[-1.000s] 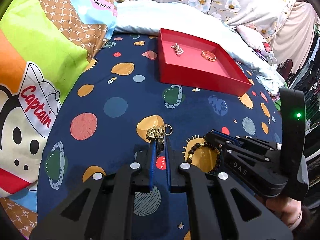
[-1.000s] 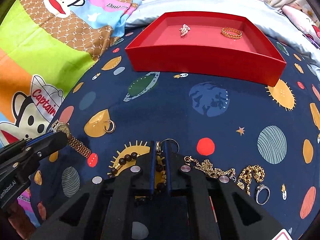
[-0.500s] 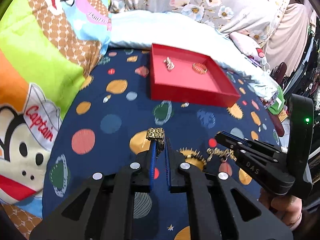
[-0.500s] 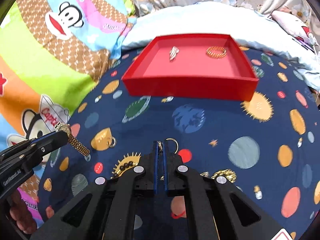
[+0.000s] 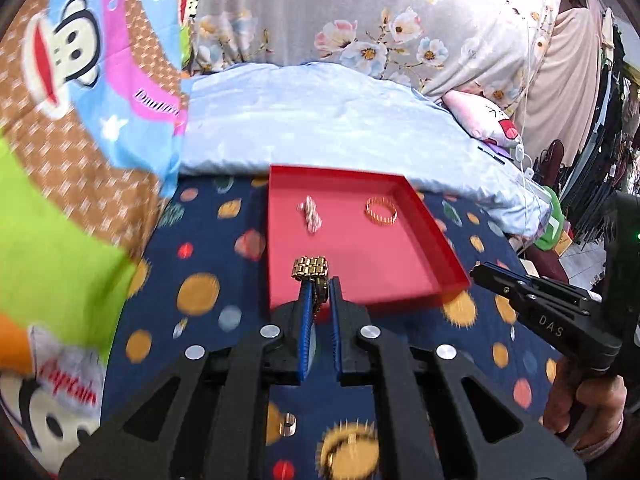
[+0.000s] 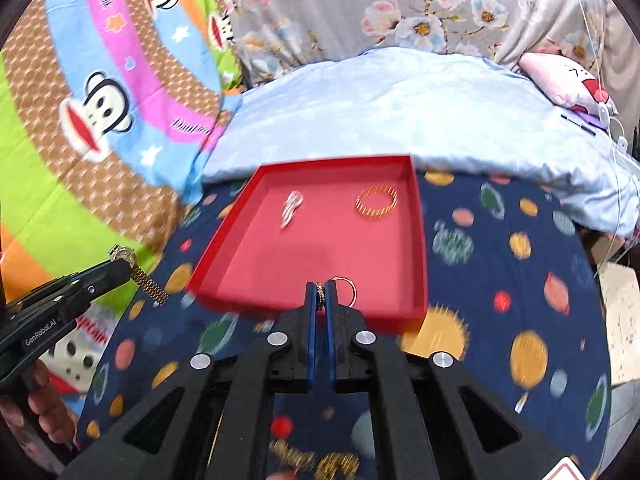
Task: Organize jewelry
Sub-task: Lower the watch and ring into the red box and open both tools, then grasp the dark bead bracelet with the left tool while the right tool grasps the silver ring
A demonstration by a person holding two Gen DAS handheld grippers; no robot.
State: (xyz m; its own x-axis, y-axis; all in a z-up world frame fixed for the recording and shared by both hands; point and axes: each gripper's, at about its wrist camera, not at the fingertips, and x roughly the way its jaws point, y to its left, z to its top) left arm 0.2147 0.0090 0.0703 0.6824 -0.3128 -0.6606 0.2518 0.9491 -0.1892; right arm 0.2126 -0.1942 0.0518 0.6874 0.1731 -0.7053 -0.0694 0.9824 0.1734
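Note:
My left gripper point(image 5: 319, 286) is shut on a gold watch point(image 5: 311, 269), held in the air above the near edge of the red tray point(image 5: 448, 264). The watch also shows in the right wrist view point(image 6: 138, 274), hanging from the left gripper point(image 6: 120, 266). My right gripper point(image 6: 320, 290) is shut on a beaded bracelet point(image 6: 319, 294) with a metal ring point(image 6: 347, 289), above the tray's point(image 6: 418, 240) near edge. In the tray lie a gold ring point(image 5: 381, 210) and a silver-pink ornament point(image 5: 311, 218), both also in the right wrist view: the gold ring point(image 6: 376, 202) and the ornament point(image 6: 291, 208).
The tray sits on a navy planet-print cloth point(image 6: 520, 280) on a bed. A pale blue quilt point(image 5: 340, 120) lies behind the tray, and a monkey-print blanket point(image 6: 100, 100) on the left. Gold chains point(image 6: 332, 464) and a gold earring point(image 5: 286, 424) lie on the cloth near me.
Both grippers have lifted off the cloth with their pieces and moved forward toward the red tray, which now sits just under their tips.

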